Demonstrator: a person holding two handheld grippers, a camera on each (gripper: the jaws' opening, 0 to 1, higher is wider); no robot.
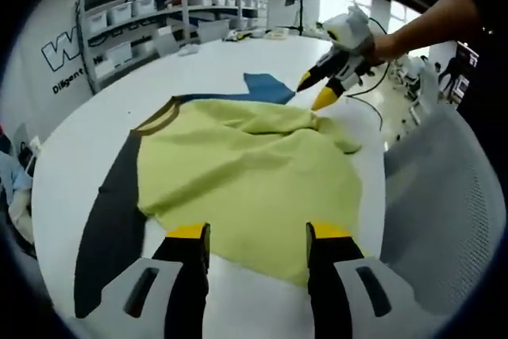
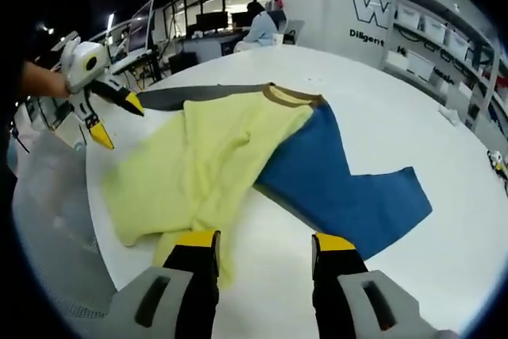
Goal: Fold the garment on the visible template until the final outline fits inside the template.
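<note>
Yellow-and-blue shirt [image 2: 238,156] lies half-folded on white counter [image 2: 381,117], yellow panel flipped over, probably to narrow its outline. Left tool [image 1: 258,248] and right tool [image 2: 266,252] hover spread, gripping nothing.

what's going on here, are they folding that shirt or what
A person is folding a yellow-green shirt with a blue sleeve on a white table, using a hand-held gripper in each hand. The shirt lies partly folded and rumpled over a dark grey template, which shows along one edge. Both grippers are open and off the fabric: the left hand-held gripper hovers at the shirt's edge, and the right hand-held gripper is near the folded sleeve end. The fold is not finished.
</note>
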